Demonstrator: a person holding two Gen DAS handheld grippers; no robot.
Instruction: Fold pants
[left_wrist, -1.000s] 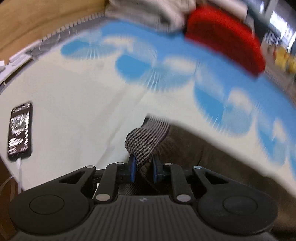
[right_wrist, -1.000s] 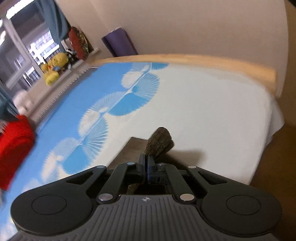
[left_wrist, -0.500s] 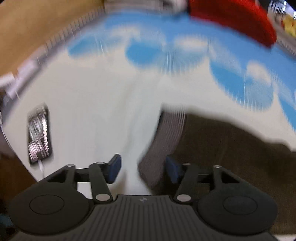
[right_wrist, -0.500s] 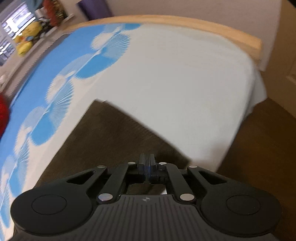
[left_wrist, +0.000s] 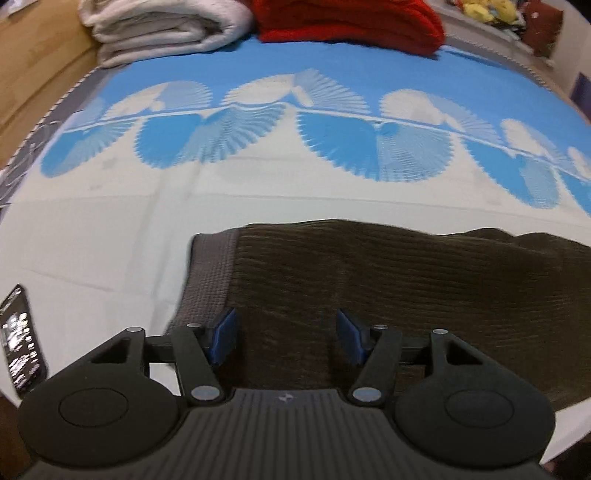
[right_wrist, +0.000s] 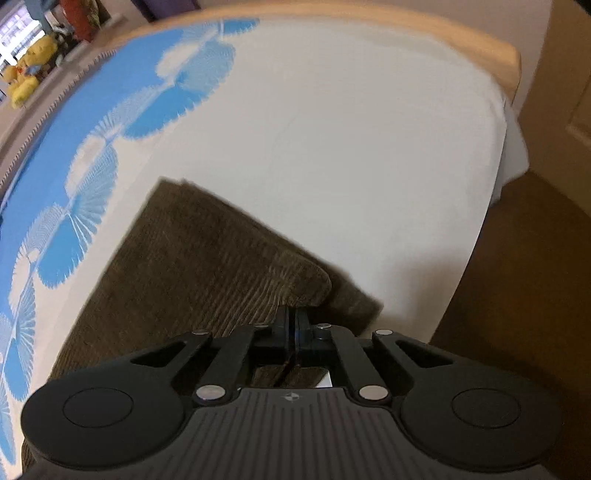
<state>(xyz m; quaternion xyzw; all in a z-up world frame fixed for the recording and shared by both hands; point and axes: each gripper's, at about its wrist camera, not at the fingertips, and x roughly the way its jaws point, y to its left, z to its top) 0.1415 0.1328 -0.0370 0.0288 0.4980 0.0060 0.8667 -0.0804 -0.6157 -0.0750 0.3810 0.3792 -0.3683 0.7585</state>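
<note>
Dark brown corduroy pants lie flat on the bed, with the grey ribbed waistband at their left end. My left gripper is open and empty, low over the pants just right of the waistband. In the right wrist view the pants stretch away to the left. My right gripper is shut on a raised fold of the pants' hem end, near the bed's front right corner.
The bed sheet is white with a blue fan pattern. A phone lies at the left edge. Folded white blankets and a red blanket sit at the far side. Wooden floor lies past the bed edge.
My left gripper let go of the waistband and opened; the waistband now lies flat on the bed. My right gripper lowered the hem end toward the bed, still shut on it.
</note>
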